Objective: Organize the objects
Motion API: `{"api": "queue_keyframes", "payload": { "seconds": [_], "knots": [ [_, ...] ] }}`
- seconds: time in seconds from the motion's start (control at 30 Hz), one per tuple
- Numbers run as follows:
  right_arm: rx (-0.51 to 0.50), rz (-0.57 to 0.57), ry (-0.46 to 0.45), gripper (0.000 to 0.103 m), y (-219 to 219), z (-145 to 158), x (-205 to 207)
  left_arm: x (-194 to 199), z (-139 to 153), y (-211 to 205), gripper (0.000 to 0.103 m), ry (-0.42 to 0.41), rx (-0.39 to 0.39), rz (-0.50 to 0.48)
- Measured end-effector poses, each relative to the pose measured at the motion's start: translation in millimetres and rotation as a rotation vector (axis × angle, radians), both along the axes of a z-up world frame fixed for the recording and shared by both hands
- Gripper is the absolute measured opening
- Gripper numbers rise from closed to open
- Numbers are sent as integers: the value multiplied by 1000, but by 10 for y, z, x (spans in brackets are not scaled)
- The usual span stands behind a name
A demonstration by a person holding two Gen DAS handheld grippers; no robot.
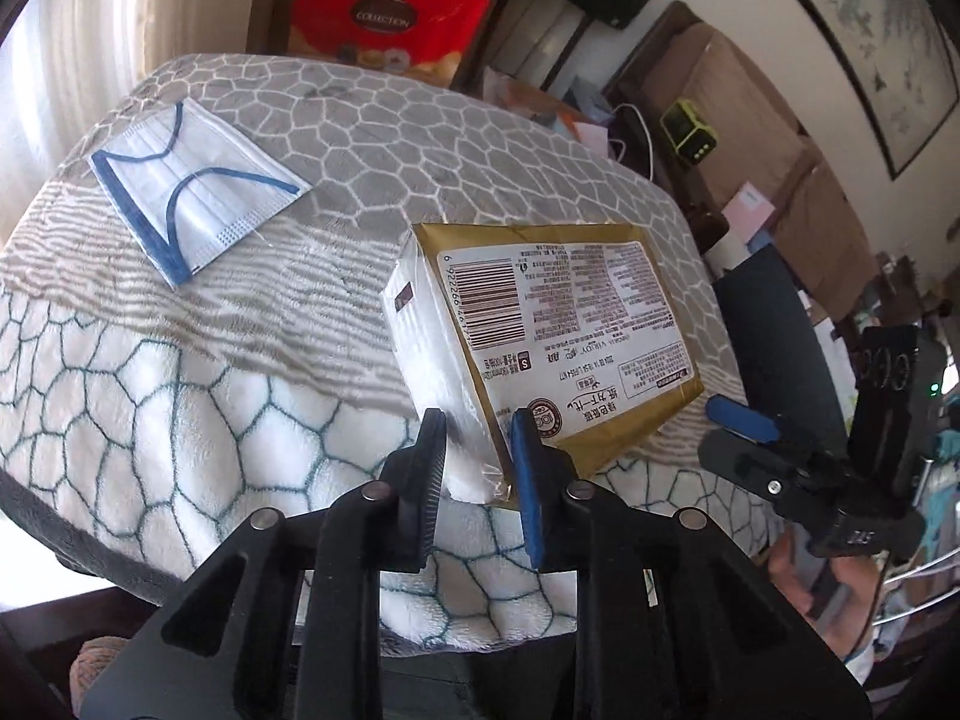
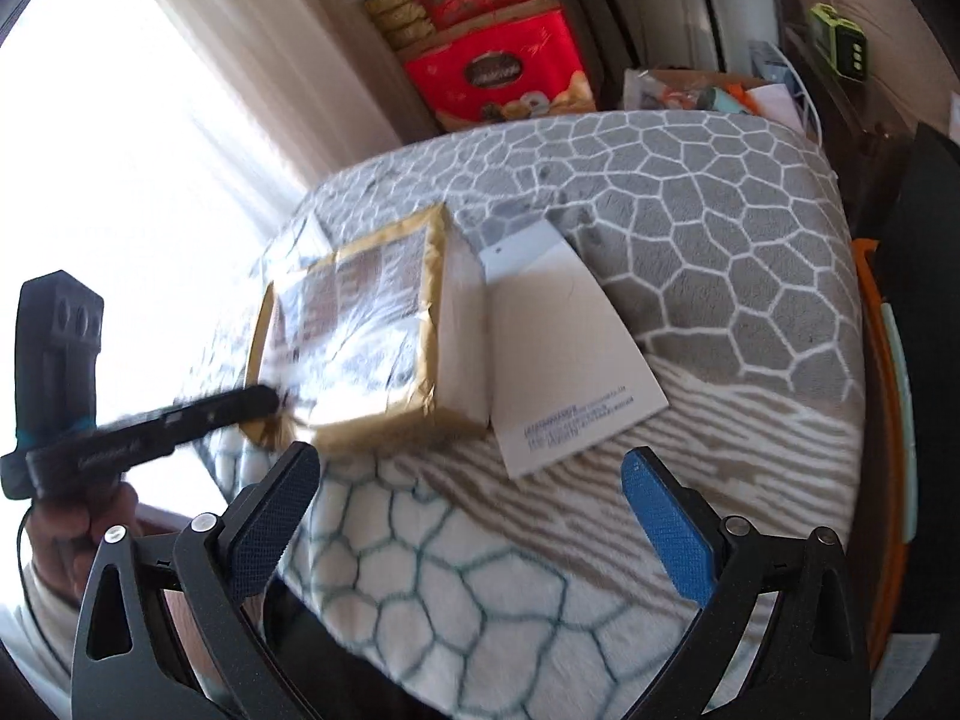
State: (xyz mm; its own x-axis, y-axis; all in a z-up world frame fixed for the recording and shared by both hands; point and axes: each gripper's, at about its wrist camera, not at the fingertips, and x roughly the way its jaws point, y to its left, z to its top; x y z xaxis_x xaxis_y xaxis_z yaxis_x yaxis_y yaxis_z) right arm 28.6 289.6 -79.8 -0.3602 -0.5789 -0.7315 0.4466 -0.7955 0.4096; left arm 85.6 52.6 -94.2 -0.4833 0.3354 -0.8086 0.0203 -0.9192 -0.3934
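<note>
The left gripper [image 1: 477,450] pinches the near corner of a tissue pack [image 1: 540,336], gold-edged, label side up with a barcode; its black finger presses the white side, its blue pad the label face. The pack lies on a fleece blanket [image 1: 210,408] with a honeycomb pattern. At ten o'clock from the pack, well apart, a blue-trimmed face mask [image 1: 192,192] lies flat. At four o'clock the right gripper [image 1: 744,426] shows, with a hand below. A red gift box [image 1: 384,18] stands at twelve o'clock.

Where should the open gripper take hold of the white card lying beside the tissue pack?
Probably by the white card's near edge, coming in low from the front. It lies flat on the blanket with its left edge against the tissue pack, so the near and right edges are free for the right gripper.
</note>
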Motion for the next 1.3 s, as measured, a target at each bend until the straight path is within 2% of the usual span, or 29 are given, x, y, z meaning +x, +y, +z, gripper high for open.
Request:
{"api": "queue_keyframes", "payload": {
  "seconds": [0.1,0.2,0.37,0.4,0.43,0.47,0.6,0.63,0.7,0.8,1.07,1.2,1.3],
  "knots": [
    [-18,-35,26,95,22,-42,-19,-1,-25,-45,20,0,20,13],
    [-46,-63,37,90,76,-64,-58,15,-29,-23,21,10,-6,8],
    [-73,-29,90,87,-26,-14,-126,33,-27,25,21,29,-35,6],
    [-80,-18,97,82,-70,-12,-141,35,-28,19,21,28,-28,10],
    [-92,-4,96,66,-118,-17,-154,33,-28,11,21,25,-19,13],
    [-114,19,89,55,-169,-33,-160,31,-24,6,21,22,-5,10],
    [-81,-6,135,40,-280,-85,-144,55,11,22,22,20,-8,-1],
    [-87,-15,132,33,-271,-94,-153,73,24,25,22,24,-12,2],
    [-102,-26,118,27,-235,-62,-158,100,53,25,21,35,-12,11],
    [-86,-23,135,24,-207,66,-119,130,111,32,21,47,15,11],
    [-43,-58,219,24,66,516,215,180,358,250,21,143,10,-62],
    [1,-108,247,24,267,471,362,123,232,469,21,116,16,-119],
    [-7,-155,220,24,462,315,382,84,114,663,21,77,5,-149]
  ]
}}
